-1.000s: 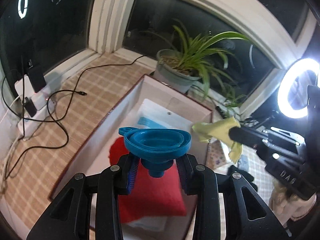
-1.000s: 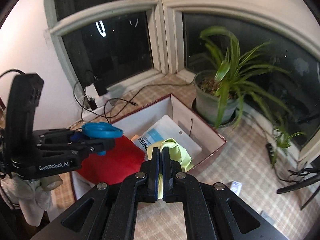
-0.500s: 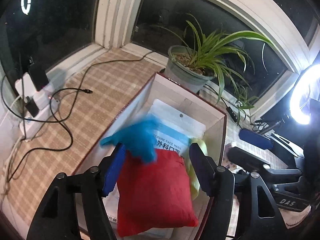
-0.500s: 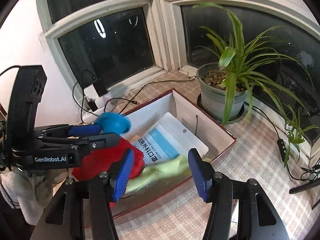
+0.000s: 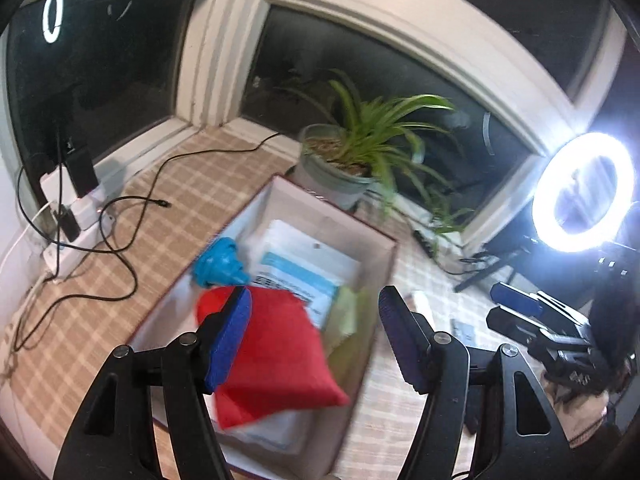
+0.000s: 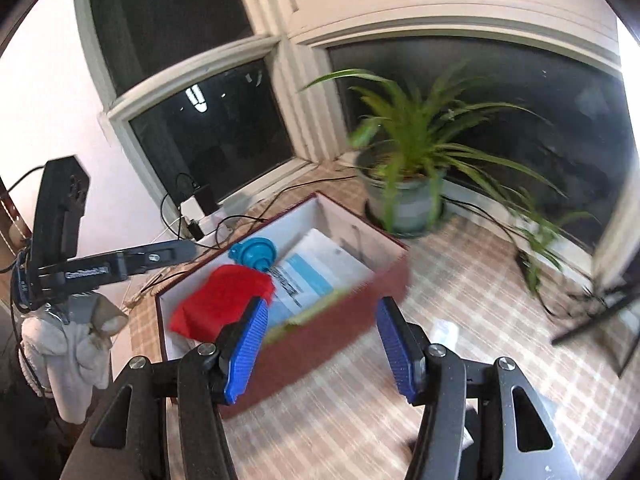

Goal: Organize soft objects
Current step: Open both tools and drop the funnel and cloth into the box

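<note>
A dark red box [image 5: 376,344] with a white inside stands on the checked mat; it also shows in the right wrist view [image 6: 344,328]. In it lie a red cushion [image 5: 276,352] [image 6: 222,300], a blue funnel [image 5: 220,264] [image 6: 256,254], a white and blue mask pack [image 5: 304,268] [image 6: 312,276] and a yellow-green cloth [image 5: 346,316] [image 6: 312,312]. My left gripper [image 5: 314,336] is open and empty above the box's near end. My right gripper [image 6: 320,344] is open and empty over the box's near wall. Each gripper shows in the other's view, the right one [image 5: 520,308] and the left one [image 6: 120,264].
A potted spider plant [image 5: 340,164] [image 6: 404,196] stands behind the box by the window. A power strip with black cables [image 5: 68,208] [image 6: 196,212] lies to the left. A lit ring light [image 5: 584,192] and stands are at the right. A small white item [image 6: 446,330] lies on the mat.
Both grippers opened. The blue funnel dropped from the left gripper into the box. The yellow-green cloth dropped from the right gripper into the box. Both grippers drew back and up.
</note>
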A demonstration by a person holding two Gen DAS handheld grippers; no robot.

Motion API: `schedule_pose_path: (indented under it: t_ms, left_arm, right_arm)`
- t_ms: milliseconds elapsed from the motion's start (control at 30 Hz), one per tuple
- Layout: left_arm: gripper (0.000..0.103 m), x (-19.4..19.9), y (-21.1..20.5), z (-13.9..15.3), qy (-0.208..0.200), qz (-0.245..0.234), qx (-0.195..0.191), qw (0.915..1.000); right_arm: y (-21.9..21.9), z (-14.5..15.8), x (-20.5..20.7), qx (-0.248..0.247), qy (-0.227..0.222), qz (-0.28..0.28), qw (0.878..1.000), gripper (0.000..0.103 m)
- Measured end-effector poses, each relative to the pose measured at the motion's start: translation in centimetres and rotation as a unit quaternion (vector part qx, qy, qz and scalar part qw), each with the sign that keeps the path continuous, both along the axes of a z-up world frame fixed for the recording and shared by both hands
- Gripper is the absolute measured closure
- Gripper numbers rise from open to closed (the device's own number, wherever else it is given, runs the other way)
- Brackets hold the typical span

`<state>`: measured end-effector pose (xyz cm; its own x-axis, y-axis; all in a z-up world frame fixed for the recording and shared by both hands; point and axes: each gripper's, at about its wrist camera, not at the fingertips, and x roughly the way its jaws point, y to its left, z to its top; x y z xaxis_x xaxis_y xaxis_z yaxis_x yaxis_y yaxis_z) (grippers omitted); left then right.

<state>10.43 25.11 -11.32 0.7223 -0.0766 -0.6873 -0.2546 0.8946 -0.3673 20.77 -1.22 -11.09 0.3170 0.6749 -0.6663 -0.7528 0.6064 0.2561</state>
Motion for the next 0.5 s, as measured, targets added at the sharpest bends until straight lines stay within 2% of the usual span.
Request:
schedule_pose_path:
  t_ms: [233, 367, 500]
  left_arm:
    - [0.037, -2.1, -5.7, 0.9, -0.028, -0.052, 0.000, 0.9983]
    - [0.037, -2.6, -9.0, -0.3, -0.027, -0.085, -0.029, 0.9956]
    - [0.037, -2.6, -12.0, -2.3, -0.006, -0.109, -0.048, 0.9928]
  right_arm:
    - [-11.4, -1.4, 1.5, 0.029, 0.057, -0.076, 0.995, 0.043]
    - [-17.7, -4.7, 2.7, 0.037, 0.123, -0.126, 0.984, 0.043]
    - [-20.7, -7.9, 3.5, 0.028, 0.167, -0.146, 0.975, 0.043]
